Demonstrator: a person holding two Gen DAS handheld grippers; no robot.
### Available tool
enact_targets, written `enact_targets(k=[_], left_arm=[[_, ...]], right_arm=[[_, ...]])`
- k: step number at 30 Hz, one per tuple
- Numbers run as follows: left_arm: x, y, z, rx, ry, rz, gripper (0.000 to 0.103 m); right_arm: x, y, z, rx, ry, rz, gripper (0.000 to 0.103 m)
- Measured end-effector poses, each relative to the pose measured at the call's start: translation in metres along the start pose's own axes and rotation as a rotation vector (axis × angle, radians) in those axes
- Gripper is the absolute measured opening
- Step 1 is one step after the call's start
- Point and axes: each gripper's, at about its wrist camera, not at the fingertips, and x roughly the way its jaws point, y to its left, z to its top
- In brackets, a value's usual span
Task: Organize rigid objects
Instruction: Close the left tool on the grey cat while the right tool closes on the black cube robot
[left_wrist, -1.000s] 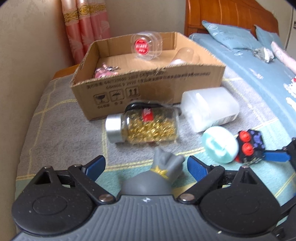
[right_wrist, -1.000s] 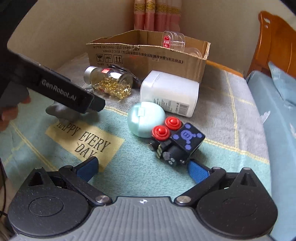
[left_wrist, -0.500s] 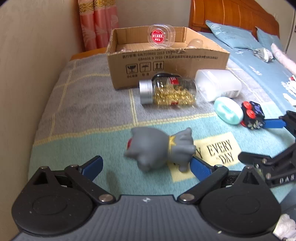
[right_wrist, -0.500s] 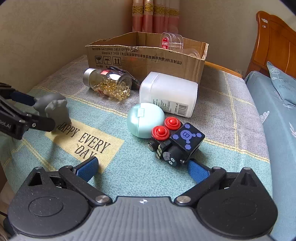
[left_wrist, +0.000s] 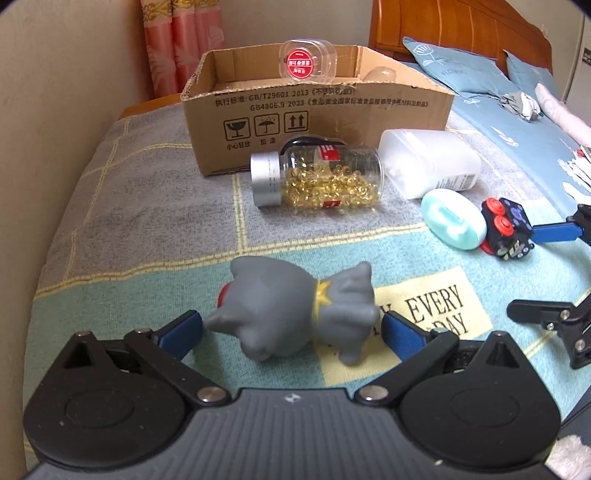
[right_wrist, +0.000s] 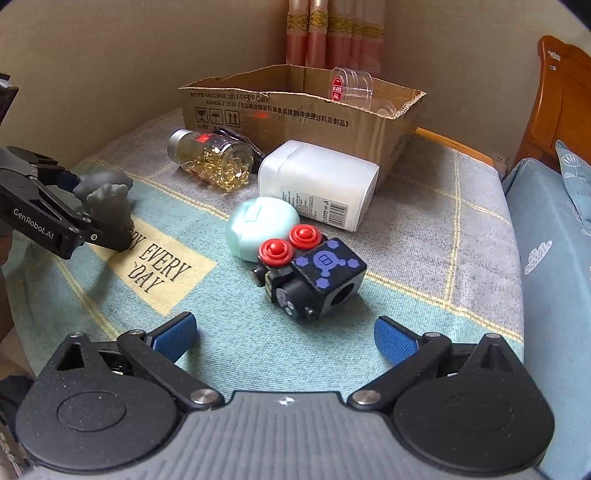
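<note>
A grey rubber animal toy (left_wrist: 295, 306) with a yellow collar lies on its side on the blanket, between the blue pads of my left gripper (left_wrist: 290, 328). Those jaws are opening, and neither pad presses on the toy. The right wrist view shows the same toy (right_wrist: 107, 195) at the far left. My right gripper (right_wrist: 284, 332) is open and empty, just short of a black cube (right_wrist: 314, 273) with red buttons and purple markings. A mint oval case (right_wrist: 258, 225) touches the cube. Behind lie a white container (right_wrist: 317, 181) and a jar of gold capsules (right_wrist: 214, 158).
An open cardboard box (left_wrist: 325, 118) stands at the back of the blanket with a clear round tub (left_wrist: 306, 64), red-labelled, inside. A wall runs along the left, curtains hang behind the box. A bed with blue bedding (left_wrist: 517, 122) and a wooden headboard lies to the right.
The left gripper has drawn back from the jar and box. The toy, upright between its pads a second ago, now lies on its side on the blanket with the jaws wider. The right gripper shifted slightly.
</note>
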Motion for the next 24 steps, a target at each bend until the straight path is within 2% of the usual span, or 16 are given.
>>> enact_targets(k=[7,14,19,21,24], left_arm=[[0.000,-0.002,0.000,-0.012,-0.012,0.008,0.102],[0.002,-0.002,0.002,-0.011,-0.005,0.009,0.102],[-0.001,-0.005,0.004,0.019,-0.007,-0.006,0.100],[-0.002,-0.005,0.005,0.024,-0.014,-0.010,0.099],[-0.002,-0.004,0.008,0.015,-0.018,-0.014,0.090]], right_arm=[[0.020,-0.020,0.020,-0.109,0.003,0.100,0.103],[0.026,-0.008,0.030,-0.195,0.028,0.181,0.103],[0.017,0.000,0.025,-0.233,0.063,0.212,0.102],[0.013,0.003,0.024,-0.246,0.064,0.212,0.098],[0.011,0.002,0.025,-0.247,0.056,0.189,0.095]])
